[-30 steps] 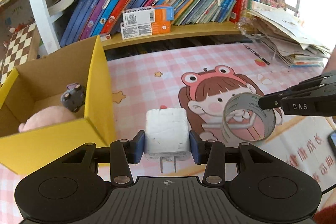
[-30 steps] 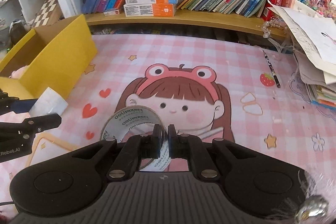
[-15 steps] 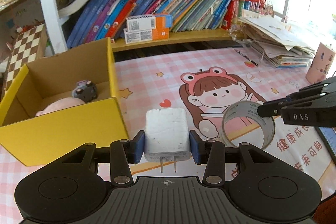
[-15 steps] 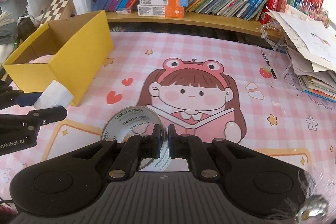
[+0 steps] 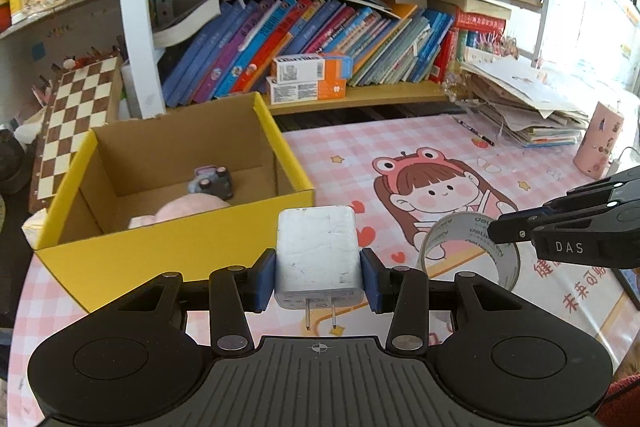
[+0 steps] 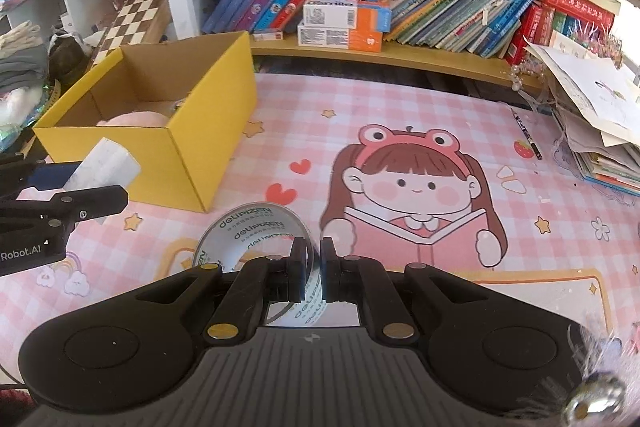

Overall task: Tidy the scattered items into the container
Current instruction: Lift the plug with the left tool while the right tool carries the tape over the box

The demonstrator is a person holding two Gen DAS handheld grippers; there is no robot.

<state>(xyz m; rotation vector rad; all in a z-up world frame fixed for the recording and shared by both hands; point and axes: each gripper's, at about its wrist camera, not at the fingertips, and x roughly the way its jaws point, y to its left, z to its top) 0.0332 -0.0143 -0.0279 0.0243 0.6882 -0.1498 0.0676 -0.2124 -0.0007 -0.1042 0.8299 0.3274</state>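
My left gripper (image 5: 318, 277) is shut on a white plug charger (image 5: 318, 263), prongs toward the camera, held above the mat just in front of the yellow cardboard box (image 5: 160, 251). The box holds a pink plush (image 5: 188, 209) and a small grey toy (image 5: 212, 183). My right gripper (image 6: 314, 269) is shut on the wall of a clear tape roll (image 6: 248, 239), lifted over the mat. In the left wrist view the tape roll (image 5: 470, 251) hangs from the right gripper (image 5: 500, 233) at right. In the right wrist view the box (image 6: 180, 147) and the charger (image 6: 104, 167) are at left.
A pink checked mat with a cartoon girl (image 5: 432, 187) covers the table. A bookshelf (image 5: 320, 43) stands behind. A paper stack (image 5: 528, 107) and a pink cup (image 5: 600, 139) sit far right. A chessboard (image 5: 76, 119) leans behind the box. A pencil (image 6: 526, 139) lies on the mat.
Both grippers have risen and pulled back with their loads. The box interior shows more from above. The charger and tape stay gripped.
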